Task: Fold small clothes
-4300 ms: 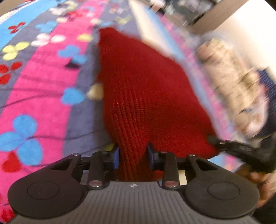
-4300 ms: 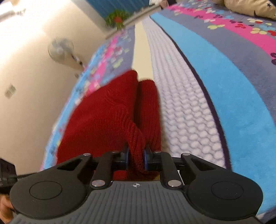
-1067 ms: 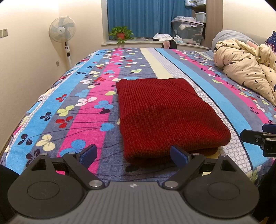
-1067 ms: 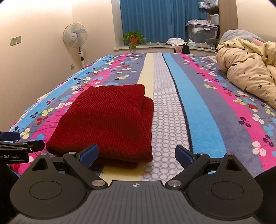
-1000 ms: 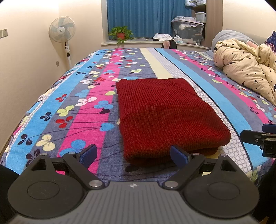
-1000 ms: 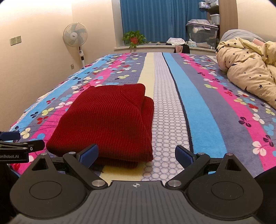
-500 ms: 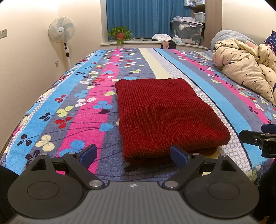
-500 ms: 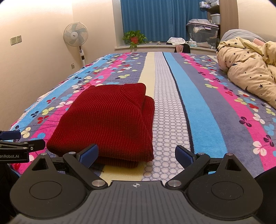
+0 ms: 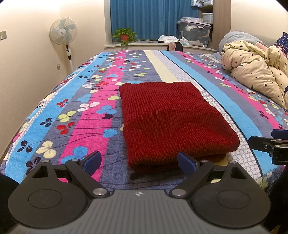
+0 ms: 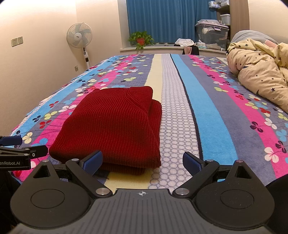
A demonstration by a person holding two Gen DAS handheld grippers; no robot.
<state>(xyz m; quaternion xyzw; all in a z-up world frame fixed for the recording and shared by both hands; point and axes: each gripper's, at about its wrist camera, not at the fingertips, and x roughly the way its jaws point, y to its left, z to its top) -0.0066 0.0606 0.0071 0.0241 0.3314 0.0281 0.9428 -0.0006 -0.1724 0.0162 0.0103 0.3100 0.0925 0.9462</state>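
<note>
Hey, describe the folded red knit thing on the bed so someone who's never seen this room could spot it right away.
Start with the big bed covered by a striped blanket printed with clover flowers. Near its foot end lies the red sweater, folded into a neat rectangle. It is the only plain dark red, ribbed-knit item there, unlike the crumpled cream star-print duvet heaped toward the far right.

1. Place: a bedroom in a home.
2. Bed: wide, covered by a striped spread printed with clover shapes.
3. Quilt: cream, star-printed, bunched at the right side of the bed.
4. Standing fan: by the left wall, near a wall socket.
5. Curtains: blue, drawn over the window.
6. Window ledge: bears a potted plant, loose clothes and a clear storage box.
7. Shelves: in the far right corner, holding boxes.
</note>
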